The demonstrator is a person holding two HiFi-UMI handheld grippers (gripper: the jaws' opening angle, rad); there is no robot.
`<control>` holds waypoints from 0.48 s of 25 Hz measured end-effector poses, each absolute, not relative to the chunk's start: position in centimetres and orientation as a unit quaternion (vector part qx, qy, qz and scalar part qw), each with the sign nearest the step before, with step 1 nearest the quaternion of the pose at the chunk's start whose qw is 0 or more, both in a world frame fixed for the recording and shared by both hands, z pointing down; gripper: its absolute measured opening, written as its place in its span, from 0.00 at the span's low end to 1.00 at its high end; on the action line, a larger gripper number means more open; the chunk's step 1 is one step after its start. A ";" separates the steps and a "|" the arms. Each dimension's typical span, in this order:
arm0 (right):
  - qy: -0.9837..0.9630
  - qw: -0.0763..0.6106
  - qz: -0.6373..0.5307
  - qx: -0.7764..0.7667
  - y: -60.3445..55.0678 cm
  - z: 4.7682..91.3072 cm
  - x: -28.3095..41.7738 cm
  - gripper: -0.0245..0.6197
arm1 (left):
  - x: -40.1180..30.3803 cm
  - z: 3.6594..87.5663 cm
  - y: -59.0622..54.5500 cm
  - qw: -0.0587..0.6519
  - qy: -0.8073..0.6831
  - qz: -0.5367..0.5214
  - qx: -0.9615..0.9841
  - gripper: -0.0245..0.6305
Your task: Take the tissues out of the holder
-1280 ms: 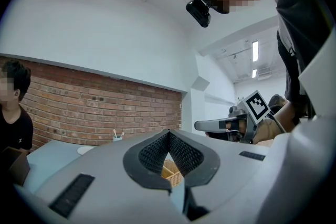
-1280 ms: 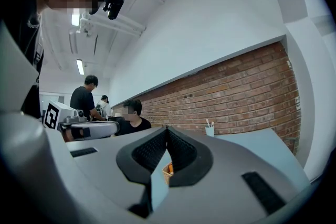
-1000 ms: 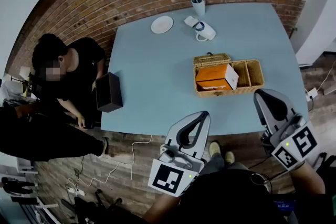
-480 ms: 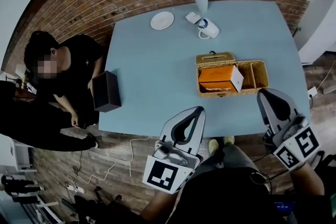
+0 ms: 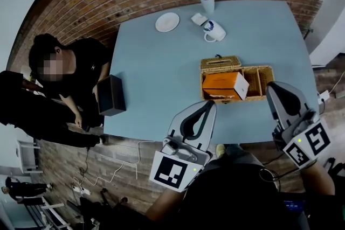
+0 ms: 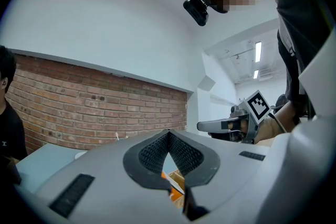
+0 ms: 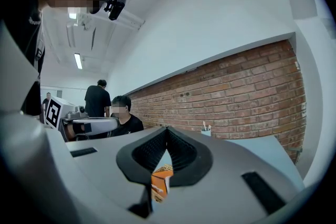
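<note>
A wicker holder (image 5: 257, 79) stands near the front edge of the light blue table (image 5: 156, 72). An orange tissue box (image 5: 221, 85) with a white end lies in its left compartment. My left gripper (image 5: 209, 106) hovers at the table's front edge, just left of and nearer than the holder, shut and empty. My right gripper (image 5: 274, 86) is shut beside the holder's right front corner, holding nothing. Through the left gripper's (image 6: 169, 132) closed jaws the orange box (image 6: 170, 186) shows ahead. The right gripper (image 7: 167, 128) also frames the box (image 7: 160, 178).
At the table's far side stand a white mug (image 5: 213, 32), a blue cup (image 5: 206, 4) with utensils and a white plate (image 5: 167, 22). A black box (image 5: 111, 95) sits at the left edge, beside a seated person (image 5: 70, 72). A brick wall runs behind.
Both grippers have moved forward, closer to the holder, and both stayed shut. The tissue box and holder have not moved.
</note>
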State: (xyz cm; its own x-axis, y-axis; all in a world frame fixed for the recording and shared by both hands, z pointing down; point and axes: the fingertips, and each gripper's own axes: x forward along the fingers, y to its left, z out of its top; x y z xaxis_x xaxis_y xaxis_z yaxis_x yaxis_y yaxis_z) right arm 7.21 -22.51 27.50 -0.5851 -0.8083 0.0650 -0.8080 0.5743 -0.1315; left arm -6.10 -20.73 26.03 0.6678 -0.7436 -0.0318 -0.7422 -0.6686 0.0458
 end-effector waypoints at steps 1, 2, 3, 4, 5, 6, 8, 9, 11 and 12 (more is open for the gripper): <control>0.889 -0.002 -0.070 -0.453 -22.9 27.5 7.4 0.03 | -5.8 25.8 -21.1 0.011 -0.406 -0.024 0.913 0.04; 0.890 -0.005 -0.067 -0.450 -23.3 27.5 7.5 0.03 | -5.4 25.7 -21.5 0.008 -0.406 -0.023 0.914 0.04; 0.892 -0.009 -0.067 -0.447 -23.6 27.6 7.6 0.03 | -5.1 25.7 -21.8 0.006 -0.405 -0.023 0.914 0.04; 0.893 -0.011 -0.067 -0.444 -23.9 27.7 7.8 0.03 | -4.9 25.8 -22.2 0.006 -0.406 -0.022 0.914 0.04; 0.896 -0.013 -0.068 -0.440 -24.2 27.8 7.8 0.03 | -4.7 25.9 -22.5 0.007 -0.407 -0.020 0.913 0.04; 0.898 -0.014 -0.068 -0.435 -24.5 27.8 7.9 0.03 | -4.5 26.0 -22.9 0.007 -0.408 -0.019 0.913 0.04; 0.900 -0.019 -0.063 -0.431 -25.1 28.0 8.3 0.03 | -4.2 26.1 -23.5 0.006 -0.412 -0.017 0.911 0.04; 0.900 -0.023 -0.061 -0.430 -25.4 28.2 8.5 0.03 | -4.0 26.1 -23.7 0.006 -0.414 -0.016 0.910 0.04; 0.901 -0.026 -0.061 -0.428 -26.2 28.3 8.8 0.03 | -3.9 26.2 -24.2 0.006 -0.419 -0.016 0.908 0.04; 0.902 -0.026 -0.061 -0.426 -26.5 28.3 8.9 0.03 | -3.8 26.1 -24.5 0.005 -0.420 -0.015 0.907 0.04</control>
State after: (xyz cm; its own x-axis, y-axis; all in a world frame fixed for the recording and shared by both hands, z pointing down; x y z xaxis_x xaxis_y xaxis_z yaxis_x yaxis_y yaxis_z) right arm 8.93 -26.51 28.31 -0.6352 -0.7661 0.0983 -0.7723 0.6290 -0.0885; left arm -3.79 -24.47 26.14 0.6461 -0.7629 -0.0230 -0.7626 -0.6465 0.0224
